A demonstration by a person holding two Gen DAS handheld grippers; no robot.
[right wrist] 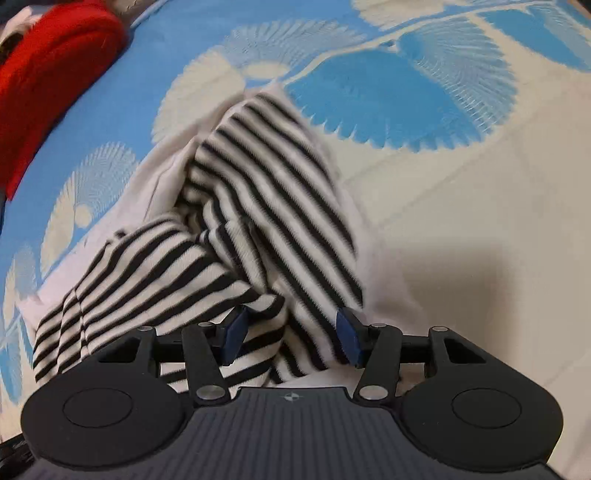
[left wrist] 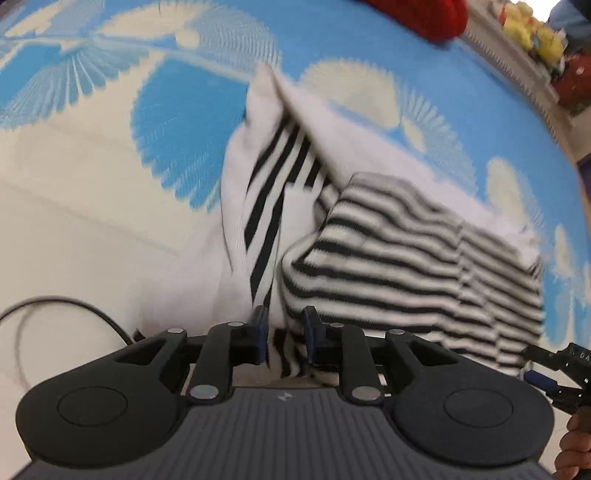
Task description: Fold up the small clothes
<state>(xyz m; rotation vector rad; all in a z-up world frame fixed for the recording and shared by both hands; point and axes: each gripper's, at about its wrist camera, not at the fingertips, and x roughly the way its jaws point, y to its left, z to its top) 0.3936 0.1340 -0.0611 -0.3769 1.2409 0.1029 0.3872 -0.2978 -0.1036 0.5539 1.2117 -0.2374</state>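
Note:
A small black-and-white striped garment (left wrist: 399, 266) with white parts lies bunched on a blue and cream patterned sheet (left wrist: 92, 206). My left gripper (left wrist: 284, 338) is shut on a fold of its striped cloth, which runs up and away from the jaws. In the right wrist view the same garment (right wrist: 258, 206) spreads in front of my right gripper (right wrist: 291, 338). Its jaws stand apart with striped cloth lying between them, not pinched. The right gripper also shows at the lower right edge of the left wrist view (left wrist: 554, 373).
A red knitted item (right wrist: 48, 81) lies at the far edge of the sheet, also in the left wrist view (left wrist: 424, 14). Yellow plush toys (left wrist: 532, 29) sit on a shelf beyond. A black cable (left wrist: 55, 306) loops at the left.

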